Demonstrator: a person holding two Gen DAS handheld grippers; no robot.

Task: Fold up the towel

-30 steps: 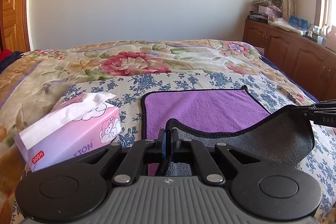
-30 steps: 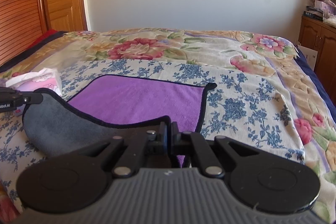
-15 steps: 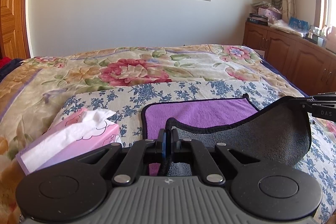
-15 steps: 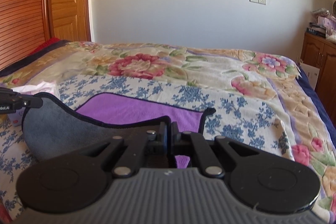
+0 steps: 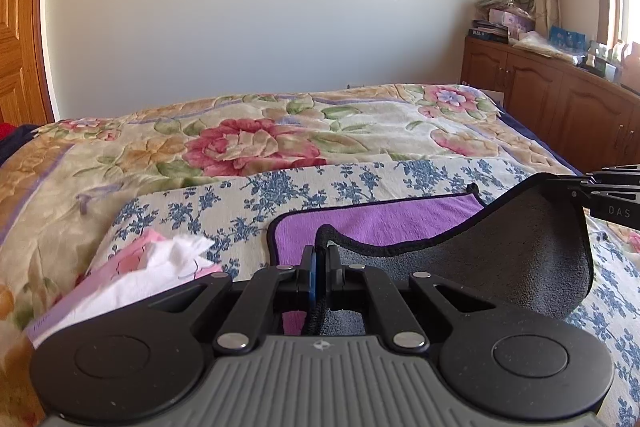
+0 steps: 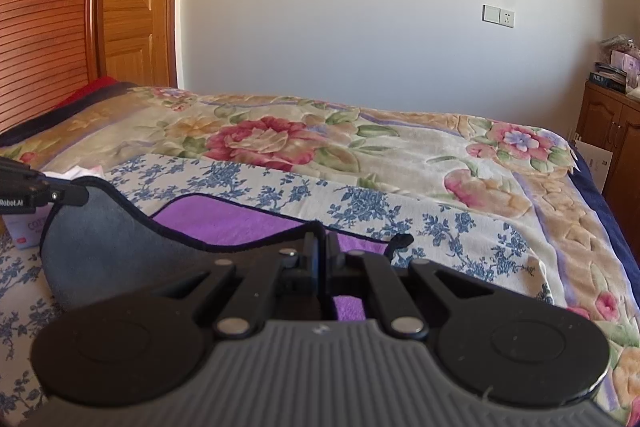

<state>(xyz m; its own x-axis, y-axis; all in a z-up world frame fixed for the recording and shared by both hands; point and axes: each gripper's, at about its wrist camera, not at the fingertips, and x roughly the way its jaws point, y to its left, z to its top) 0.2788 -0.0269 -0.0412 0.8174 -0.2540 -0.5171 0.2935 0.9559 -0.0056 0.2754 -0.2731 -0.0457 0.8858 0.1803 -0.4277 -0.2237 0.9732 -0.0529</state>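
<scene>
We are in the middle of the first fold. Our left gripper (image 5: 320,259) is clamped on one near corner of the towel (image 5: 400,219), its jaws pressed together on the black hem, and our right gripper (image 6: 320,251) is clamped the same way on the other near corner. Between the two, the lifted edge sags in a curve and shows its grey underside (image 6: 120,247), while the purple face lies flat ahead of both grippers on the blue-flowered cloth (image 5: 360,179). The far edge rests on that cloth, with a small hanging loop (image 6: 400,241) at the far corner just ahead and to the right of the right gripper. As we judge it, the near half is raised but not yet carried over. The next move calls for both grippers to travel forward together, level with each other and apart enough to take the sag out, until the near hem meets the far hem, then lower and let go. A tissue box (image 5: 132,279) sits close to the left of the left gripper, so we should keep that side from brushing it. If one gripper leads, the hems will land askew.
</scene>
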